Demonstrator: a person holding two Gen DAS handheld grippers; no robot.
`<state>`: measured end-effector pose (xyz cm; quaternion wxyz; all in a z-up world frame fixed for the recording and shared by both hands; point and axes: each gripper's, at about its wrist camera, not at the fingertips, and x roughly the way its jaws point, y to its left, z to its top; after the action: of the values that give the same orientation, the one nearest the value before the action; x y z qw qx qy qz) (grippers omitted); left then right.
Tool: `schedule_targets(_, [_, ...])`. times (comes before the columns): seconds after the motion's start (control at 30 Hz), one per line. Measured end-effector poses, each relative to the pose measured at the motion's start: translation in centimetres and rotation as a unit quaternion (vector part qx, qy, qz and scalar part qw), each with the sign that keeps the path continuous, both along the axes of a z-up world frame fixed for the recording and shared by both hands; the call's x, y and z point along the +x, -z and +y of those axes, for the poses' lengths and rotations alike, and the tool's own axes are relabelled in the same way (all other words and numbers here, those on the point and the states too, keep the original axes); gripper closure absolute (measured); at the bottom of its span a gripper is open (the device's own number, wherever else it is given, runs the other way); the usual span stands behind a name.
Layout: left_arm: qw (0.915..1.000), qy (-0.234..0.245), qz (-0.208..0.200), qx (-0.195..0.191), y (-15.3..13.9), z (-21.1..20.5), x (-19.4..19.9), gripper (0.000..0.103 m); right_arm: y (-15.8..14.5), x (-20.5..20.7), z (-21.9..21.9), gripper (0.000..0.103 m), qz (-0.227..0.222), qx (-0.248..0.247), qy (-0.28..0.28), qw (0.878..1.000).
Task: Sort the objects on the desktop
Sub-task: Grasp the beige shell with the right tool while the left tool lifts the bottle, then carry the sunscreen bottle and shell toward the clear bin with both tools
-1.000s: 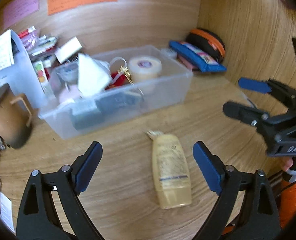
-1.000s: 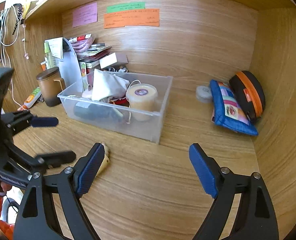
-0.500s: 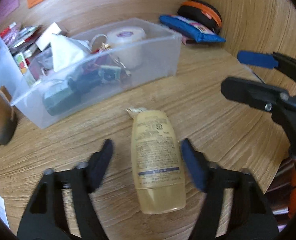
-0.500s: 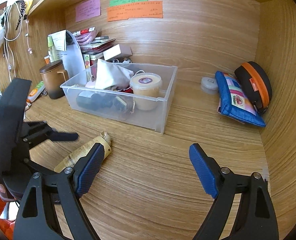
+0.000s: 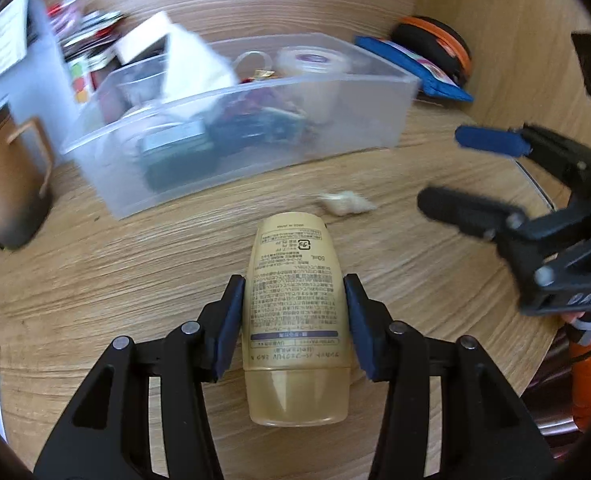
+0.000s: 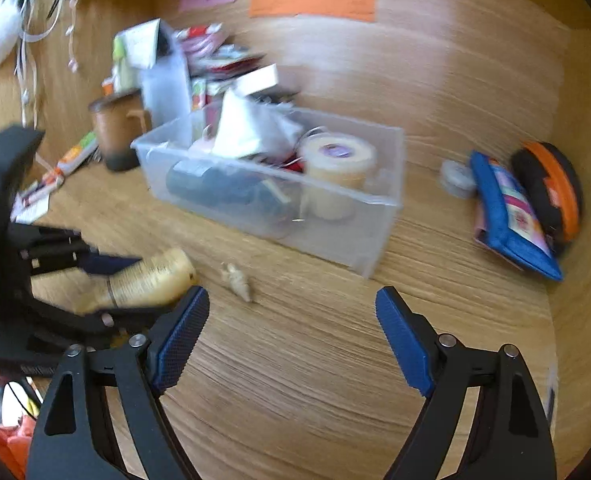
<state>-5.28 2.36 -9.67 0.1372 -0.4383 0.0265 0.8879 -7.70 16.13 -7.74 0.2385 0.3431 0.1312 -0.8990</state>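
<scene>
A beige lotion tube (image 5: 295,312) with small print is clamped between the blue pads of my left gripper (image 5: 293,316), held just above the wooden desk. It also shows in the right wrist view (image 6: 147,280) at the left. A small beige scrap (image 5: 345,203) lies on the desk beyond the tube, also in the right wrist view (image 6: 237,282). A clear plastic bin (image 5: 359,120) holding several items stands behind, also in the right wrist view (image 6: 371,236). My right gripper (image 6: 291,336) is open and empty; it shows at the right of the left wrist view (image 5: 467,176).
A brown mug (image 5: 3,196) stands left of the bin. A blue pouch (image 6: 511,220), a black and orange case (image 6: 551,188) and a small round tin (image 6: 455,178) lie by the right wall. Papers and packets (image 6: 215,60) pile up at the back left.
My left gripper has moved forward over the tube and shut on it. The small beige scrap now lies apart from the tube's far end. The right gripper stays open.
</scene>
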Motion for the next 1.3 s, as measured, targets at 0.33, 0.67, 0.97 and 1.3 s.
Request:
schedule_targets(0.33, [0.9985,-0.016,0.013,0.05,-1.5,-4.1,-0.2,0.054,2.8,-3.0,-5.0,0.078,-0.064,0.061,-0.07,0.994])
schedule_targets(0.67, [0.9986,-0.011,-0.013,0.05,-0.7,-5.0,-1.6,0.055,3.0,-3.1,-6.0,0.085,-0.059,0.071,-0.08,0.993])
schedule_targets(0.97, [0.9993,0.0,-0.039,0.0,-0.7,-3.8,-3.0,0.055,3.0,-3.4,-5.2,0.085,-0.076,0.021,-0.082,0.994])
schedule_targets(1.3, [0.9989,0.0,-0.023,-0.04,-0.5,-2.3,-3.7,0.056,1.0,-2.6,-3.9,0.085,-0.052,-0.019,-0.081,0.995])
